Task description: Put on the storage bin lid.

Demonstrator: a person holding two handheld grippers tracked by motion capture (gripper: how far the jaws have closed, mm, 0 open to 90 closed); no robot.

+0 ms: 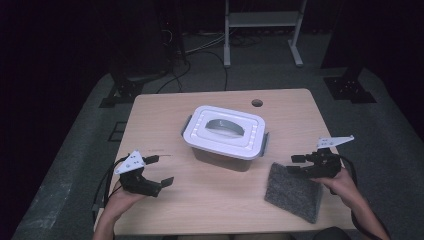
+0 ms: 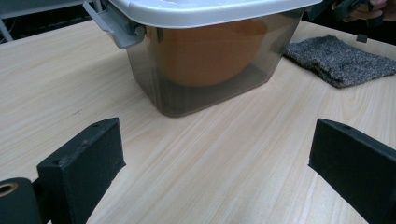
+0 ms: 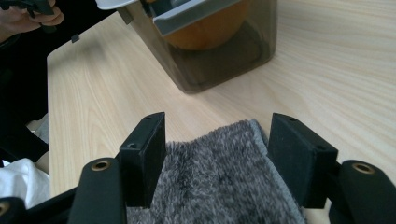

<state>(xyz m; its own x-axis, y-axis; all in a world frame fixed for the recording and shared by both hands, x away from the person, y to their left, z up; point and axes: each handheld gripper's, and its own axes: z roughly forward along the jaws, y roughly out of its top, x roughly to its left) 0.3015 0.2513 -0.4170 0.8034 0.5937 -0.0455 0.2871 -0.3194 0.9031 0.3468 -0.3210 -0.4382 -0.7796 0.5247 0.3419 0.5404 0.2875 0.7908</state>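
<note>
A smoky see-through box with a white latched lid stands at the table's middle; an orange round thing sits inside it. A folded grey fuzzy cloth lies flat at the front right. My right gripper hovers open over the cloth's far edge, jaws straddling the cloth without touching it. My left gripper is open at the front left, held above bare wood and pointing toward the box, nothing between its jaws.
The wooden table has a round cable hole at the back. Beyond it stand a white frame, dark stands and cables on the grey floor. Bare wood lies left of and in front of the box.
</note>
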